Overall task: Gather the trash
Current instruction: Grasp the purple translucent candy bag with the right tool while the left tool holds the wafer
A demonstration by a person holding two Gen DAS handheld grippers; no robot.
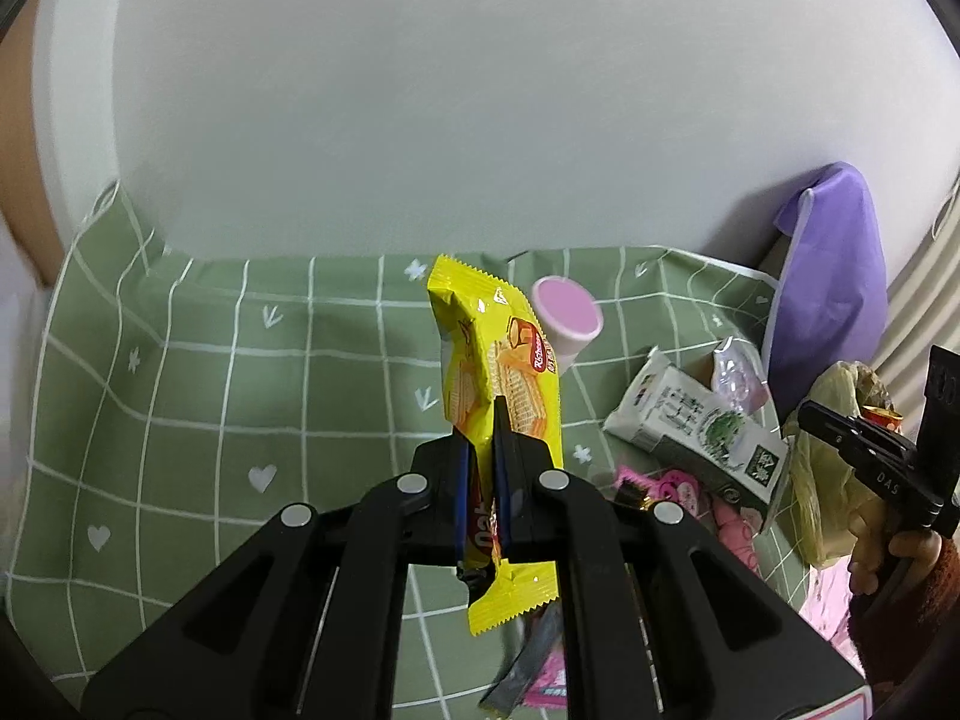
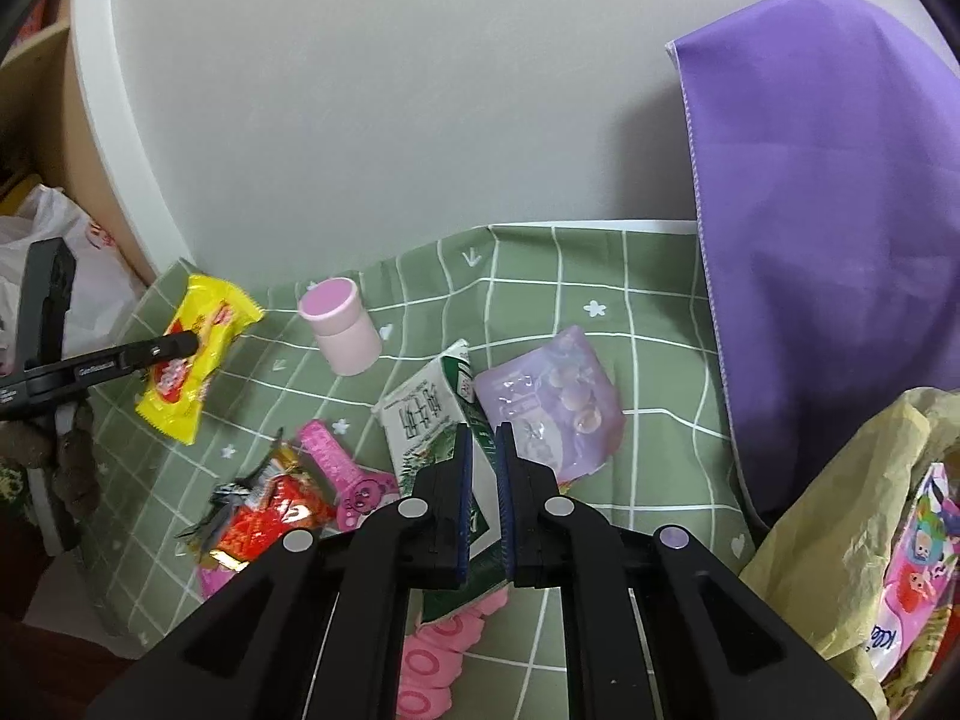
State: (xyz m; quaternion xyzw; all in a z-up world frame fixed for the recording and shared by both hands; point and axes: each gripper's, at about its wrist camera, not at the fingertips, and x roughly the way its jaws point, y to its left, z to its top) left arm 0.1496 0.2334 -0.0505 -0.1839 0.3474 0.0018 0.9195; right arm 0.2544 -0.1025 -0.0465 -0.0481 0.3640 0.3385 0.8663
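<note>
Green checked tablecloth [image 2: 630, 324] covers the table against a plain white wall, with trash scattered across it. Left gripper [image 1: 480, 420] is clamped on a yellow wafer wrapper [image 1: 498, 360], holding it up off the cloth, lower end hanging below the fingers. Right gripper [image 2: 483, 438] has its blue-padded fingers a little apart, sitting over a white and green milk carton [image 2: 426, 414]; can't tell if they actually touch it. Just beside the carton lies a purple pouch [image 2: 552, 402], a pink cup [image 2: 342, 324] farther back, a red crumpled wrapper [image 2: 270, 516] and pink plastic toy [image 2: 342, 468] nearer. At the right edge sit a yellowish trash bag [image 2: 840, 540] and purple cloth [image 2: 828, 210].
</note>
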